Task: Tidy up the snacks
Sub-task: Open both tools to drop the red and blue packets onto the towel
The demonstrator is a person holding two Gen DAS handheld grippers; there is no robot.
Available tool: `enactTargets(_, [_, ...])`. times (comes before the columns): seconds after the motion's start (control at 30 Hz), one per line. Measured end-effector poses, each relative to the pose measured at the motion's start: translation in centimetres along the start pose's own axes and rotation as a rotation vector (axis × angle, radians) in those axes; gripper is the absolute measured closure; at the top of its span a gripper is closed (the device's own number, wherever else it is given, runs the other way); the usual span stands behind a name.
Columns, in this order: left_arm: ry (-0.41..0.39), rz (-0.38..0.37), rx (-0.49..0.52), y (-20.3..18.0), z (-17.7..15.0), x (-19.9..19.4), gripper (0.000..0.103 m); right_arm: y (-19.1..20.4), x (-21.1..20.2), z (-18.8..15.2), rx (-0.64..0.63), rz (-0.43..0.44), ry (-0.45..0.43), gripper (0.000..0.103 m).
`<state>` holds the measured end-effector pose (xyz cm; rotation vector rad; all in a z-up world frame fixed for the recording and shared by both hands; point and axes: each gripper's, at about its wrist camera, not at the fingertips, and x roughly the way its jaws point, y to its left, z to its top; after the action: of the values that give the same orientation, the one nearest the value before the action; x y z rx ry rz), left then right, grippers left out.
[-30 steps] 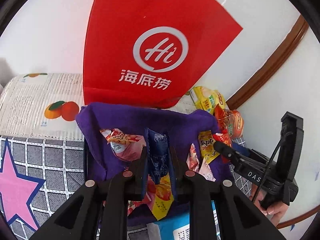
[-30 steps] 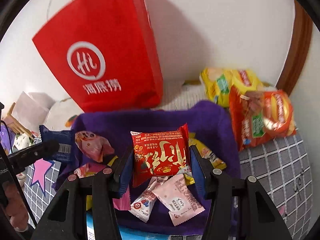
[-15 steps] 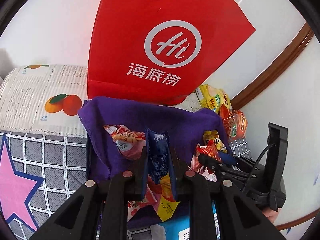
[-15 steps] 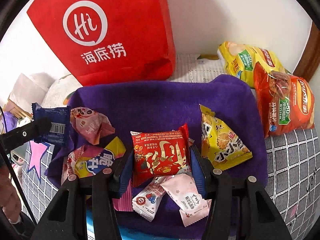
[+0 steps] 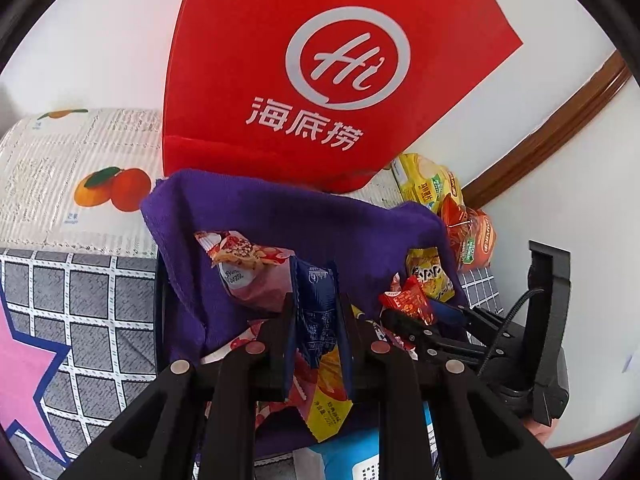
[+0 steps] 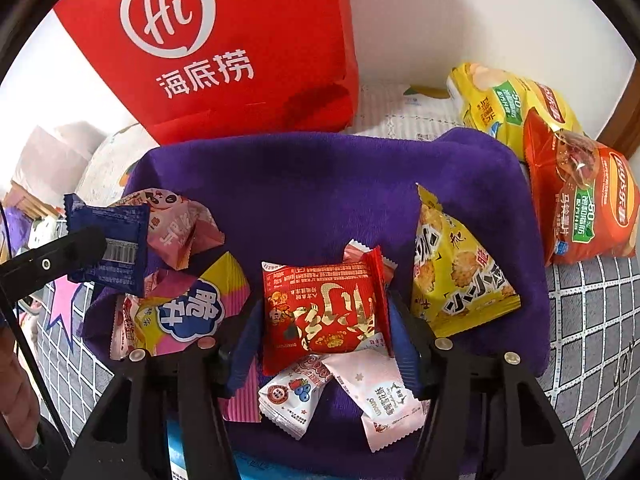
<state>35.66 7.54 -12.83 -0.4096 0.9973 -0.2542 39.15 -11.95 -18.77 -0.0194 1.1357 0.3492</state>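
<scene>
Cloth (image 6: 328, 184): purple, plush, draped over a dark-framed container so as to form a soft-walled basin; snacks scattered inside.
Left gripper (image 5: 316, 320): black, angular fingers closed tight on blue packet (image 5: 318, 312), a flat glossy foil sachet with crimped edges, held upright over the cloth's left half; barcode visible from the right wrist view (image 6: 108, 248).
Right gripper (image 6: 324, 316): fingers pressed against both sides of red packet (image 6: 324, 308), a puffy square foil pillow with gold lettering, held above the cloth's near edge.
Pink pouch (image 6: 180, 224): crumpled, pyramid-like, at the cloth's left edge, just behind the blue packet.
Yellow-pink packet (image 6: 188, 312): shiny, with a blue cloud-shaped logo, in the near left corner.
Yellow cracker packet (image 6: 456, 276): triangular, glossy, printed with crackers, leaning on the cloth's right wall.
White and pale pink sachets (image 6: 340, 392): small, flat, serrated ends, lying at the near edge beneath the red packet.
Chip bags (image 6: 576, 196): one orange, one yellow, inflated, crinkly, off the cloth's far right corner.
Red bag (image 6: 224, 40): stiff paper, white circular logo, standing upright behind the cloth's far edge.
Covering (image 6: 592, 320): grey grid-patterned fabric under the chip bags; pink star print on the left.
</scene>
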Motion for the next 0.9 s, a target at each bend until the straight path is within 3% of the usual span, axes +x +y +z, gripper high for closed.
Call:
enactTargets(0.4, [0.053,0.005,-0.02,0.3,-0.1,1.9,0.086,0.1,-2.2,0.2,0.009,0.042,-0.071,0.03])
enactTargets(0.9, [0.115,-0.008,-0.053,0.7,-0.4,3.2,0.084,-0.5,-5.1,0.1,0.004,0.027,-0.137,0.03])
